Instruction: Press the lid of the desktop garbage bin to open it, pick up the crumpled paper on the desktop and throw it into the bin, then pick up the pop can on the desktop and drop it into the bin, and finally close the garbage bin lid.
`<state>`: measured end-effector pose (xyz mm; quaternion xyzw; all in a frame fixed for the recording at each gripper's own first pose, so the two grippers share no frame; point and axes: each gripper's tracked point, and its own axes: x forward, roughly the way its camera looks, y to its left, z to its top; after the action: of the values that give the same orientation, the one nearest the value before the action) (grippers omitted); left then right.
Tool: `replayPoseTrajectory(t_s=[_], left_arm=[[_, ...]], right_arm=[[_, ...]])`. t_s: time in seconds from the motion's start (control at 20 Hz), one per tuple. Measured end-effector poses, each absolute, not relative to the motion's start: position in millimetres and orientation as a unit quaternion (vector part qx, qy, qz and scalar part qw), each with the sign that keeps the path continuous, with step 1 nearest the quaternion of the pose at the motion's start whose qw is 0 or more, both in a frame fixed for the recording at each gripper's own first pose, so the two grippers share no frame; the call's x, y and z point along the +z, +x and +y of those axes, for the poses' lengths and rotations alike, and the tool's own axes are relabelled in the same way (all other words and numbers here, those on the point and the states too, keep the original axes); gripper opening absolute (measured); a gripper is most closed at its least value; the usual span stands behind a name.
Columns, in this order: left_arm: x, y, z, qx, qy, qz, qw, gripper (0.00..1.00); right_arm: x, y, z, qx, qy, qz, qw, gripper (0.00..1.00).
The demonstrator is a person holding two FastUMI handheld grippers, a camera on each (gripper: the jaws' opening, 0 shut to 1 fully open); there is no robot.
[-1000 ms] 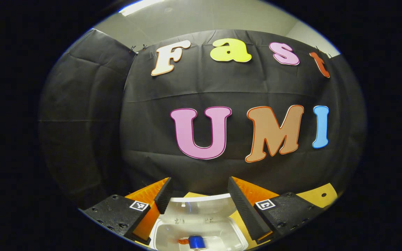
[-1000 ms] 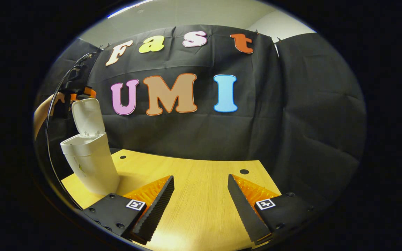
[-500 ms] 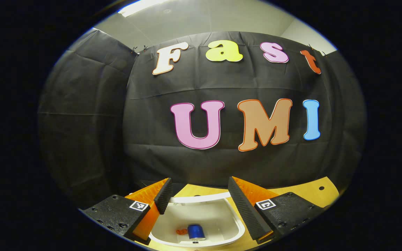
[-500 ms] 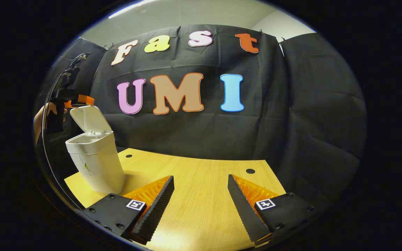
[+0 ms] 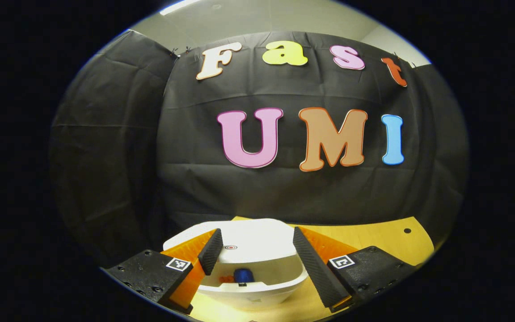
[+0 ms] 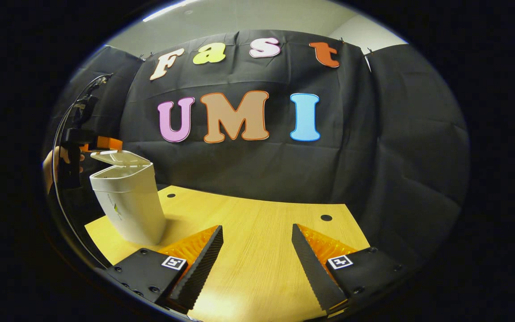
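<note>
The white plastic bin lid (image 5: 248, 241) is hanging almost shut over the white desktop bin (image 6: 128, 201), the blue pop can (image 5: 242, 275) inside. It looks light and hinged; I'm spreading my left gripper (image 5: 256, 250) above it, planning a gentle top press. My right gripper (image 6: 257, 255) is idling spread, well apart.

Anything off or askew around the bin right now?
Nothing damaged or spilled. The white plastic desktop bin stands upright on the wooden table. Its hinged white lid is only part-way down, leaving a gap that shows the blue pop can inside. Left gripper is open above it.
</note>
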<state>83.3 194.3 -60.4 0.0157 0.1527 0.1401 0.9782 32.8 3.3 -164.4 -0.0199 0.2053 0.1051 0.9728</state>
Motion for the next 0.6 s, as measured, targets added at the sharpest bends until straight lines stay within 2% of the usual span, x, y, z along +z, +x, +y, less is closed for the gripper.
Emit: replayPoseTrajectory(t_s=[0.05,0.1,0.6], left_arm=[[-68.0,81.2,193.2,0.137,0.011,0.158,0.978,1.0],[-74.0,80.2,193.3,0.136,0.006,0.163,0.977,0.96],[-119.6,81.9,188.4,0.114,0.018,0.208,0.971,0.95]], right_arm=[[-164.8,32.5,3.3,0.106,-0.021,0.206,0.973,0.99],[-166.6,32.8,2.7,0.106,-0.022,0.207,0.972,0.99],[-178.3,40.8,-8.2,0.101,-0.03,0.223,0.969,0.99]])
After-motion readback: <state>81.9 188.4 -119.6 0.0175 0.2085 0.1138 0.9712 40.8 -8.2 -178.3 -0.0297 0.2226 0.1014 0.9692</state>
